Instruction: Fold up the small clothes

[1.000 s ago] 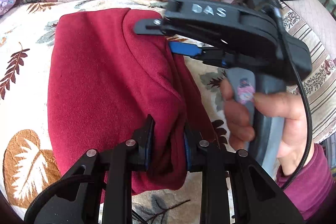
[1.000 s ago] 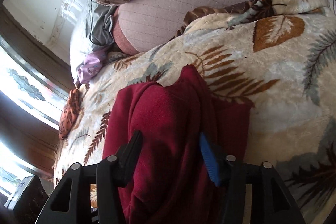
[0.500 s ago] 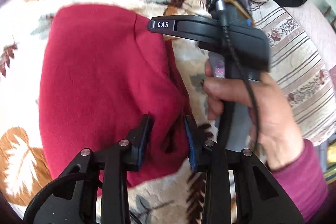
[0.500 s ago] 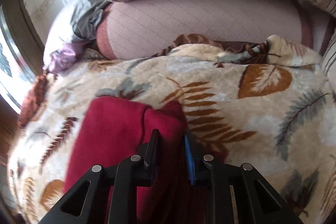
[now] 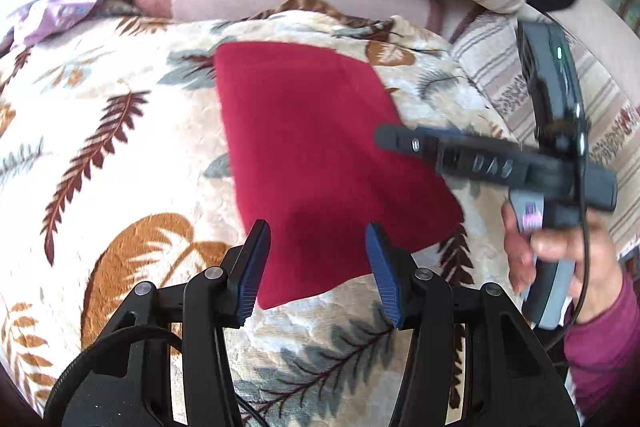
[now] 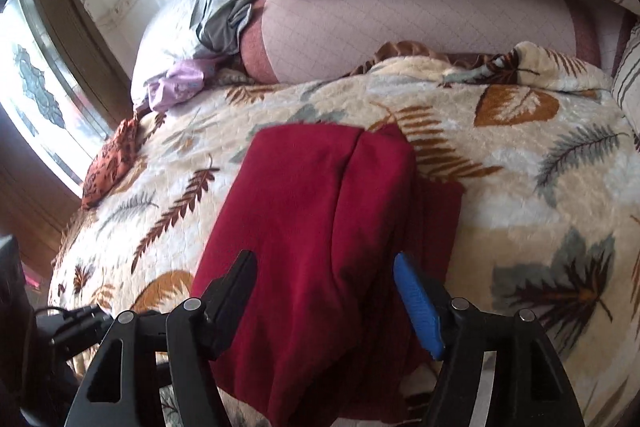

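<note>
Lying folded on the leaf-print blanket (image 5: 120,155) is the red garment (image 5: 320,155), mid-bed. L gripper (image 5: 316,263) fingers are seen apart, just opened, nothing clamped. R gripper (image 6: 324,303) fingers, likewise just opened, are spread w/ cloth between, unclamped. Pillows (image 6: 400,23) are seen at far side.

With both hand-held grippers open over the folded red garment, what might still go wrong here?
1. The red garment lies on a soft, humped leaf-print blanket; the fold may slump or spring open.
2. The right hand-held gripper has just been opening, its fingers straddling the cloth, so pulling away might snag a layer.
3. The left hand-held gripper, also just opened, hovers near the bottom edge and might drag it.
</note>
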{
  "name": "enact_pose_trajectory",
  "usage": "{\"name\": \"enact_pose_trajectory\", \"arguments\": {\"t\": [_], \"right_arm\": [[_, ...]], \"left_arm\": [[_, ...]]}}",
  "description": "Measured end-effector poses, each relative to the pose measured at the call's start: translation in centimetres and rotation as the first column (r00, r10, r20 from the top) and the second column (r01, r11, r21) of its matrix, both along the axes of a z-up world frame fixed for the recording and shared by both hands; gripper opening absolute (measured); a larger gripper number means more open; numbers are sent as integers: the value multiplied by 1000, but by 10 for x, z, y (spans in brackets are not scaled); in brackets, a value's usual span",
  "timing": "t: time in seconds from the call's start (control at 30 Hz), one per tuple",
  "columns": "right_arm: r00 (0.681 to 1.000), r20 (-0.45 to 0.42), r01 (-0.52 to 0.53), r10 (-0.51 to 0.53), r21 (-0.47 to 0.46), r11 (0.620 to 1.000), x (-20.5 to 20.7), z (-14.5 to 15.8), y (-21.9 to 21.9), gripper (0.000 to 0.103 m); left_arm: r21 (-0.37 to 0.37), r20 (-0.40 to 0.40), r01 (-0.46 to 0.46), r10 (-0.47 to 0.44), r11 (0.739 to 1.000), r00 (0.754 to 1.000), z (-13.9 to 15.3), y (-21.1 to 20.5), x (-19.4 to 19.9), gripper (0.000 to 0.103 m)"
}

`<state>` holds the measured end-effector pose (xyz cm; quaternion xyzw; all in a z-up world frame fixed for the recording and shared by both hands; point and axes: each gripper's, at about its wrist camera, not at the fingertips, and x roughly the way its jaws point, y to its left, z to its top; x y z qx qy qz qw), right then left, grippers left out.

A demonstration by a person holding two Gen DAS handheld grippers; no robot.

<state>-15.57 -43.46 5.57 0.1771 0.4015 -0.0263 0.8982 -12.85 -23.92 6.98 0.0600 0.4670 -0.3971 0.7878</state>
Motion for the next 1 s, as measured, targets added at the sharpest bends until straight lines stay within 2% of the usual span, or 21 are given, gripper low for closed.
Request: {"name": "enact_pose_trajectory", "arguments": {"t": [0.03,0.07,0.1,0.13,0.27,0.33,0.37,0.5,0.6,0.67,0.7,0.73,0.9,0.93,1.0], "right_arm": [[1000,-31,4,-5,-11,1000,1,-10,2,45],[998,-67,6,-8,-27,1000,1,-20,4,31],[996,-91,-3,1,-28,1000,1,-27,5,26],[997,-81,-4,1,-39,999,-4,-27,6,22],[999,-33,16,-22,-172,985,-23,-19,7,20],[995,-93,11,-27,-167,986,-18,-37,6,20],[995,-93,19,-34,-160,987,-19,-40,7,20],[997,-54,48,-55,-125,991,-27,-16,5,22],[996,8,87,-87,-99,991,-30,4,8,26],[995,48,89,-85,-85,992,-26,14,11,32],[994,67,90,-85,-78,993,-23,16,13,45],[993,80,94,-88,-80,992,-18,17,14,50],[994,51,102,-97,-112,988,13,1,13,48],[995,38,100,-96,-118,988,17,-4,13,42],[993,-1,114,-115,-148,982,28,-16,10,37]], "left_arm": [[4,-11,-13,13,1000,1000,-3,2,1,50],[15,-16,-20,21,1000,1000,-6,3,1,49],[26,-13,-19,20,999,1000,-8,4,-1,49],[33,-4,-14,14,999,1000,-9,5,-3,49],[74,23,-32,30,997,999,-26,2,0,50],[79,-1,-37,37,996,999,-33,2,3,50],[76,-3,-38,39,996,999,-33,2,4,50],[68,48,-49,46,996,998,-29,4,5,50],[49,43,-66,64,997,997,-30,6,11,50],[46,38,-72,71,996,997,-32,6,15,50],[46,39,-72,70,996,997,-32,5,16,50],[47,44,-71,69,996,997,-32,5,17,50],[54,70,-67,63,996,996,-30,1,19,50],[52,65,-67,64,996,996,-31,1,20,50],[47,55,-69,67,996,996,-33,0,22,53]]}}
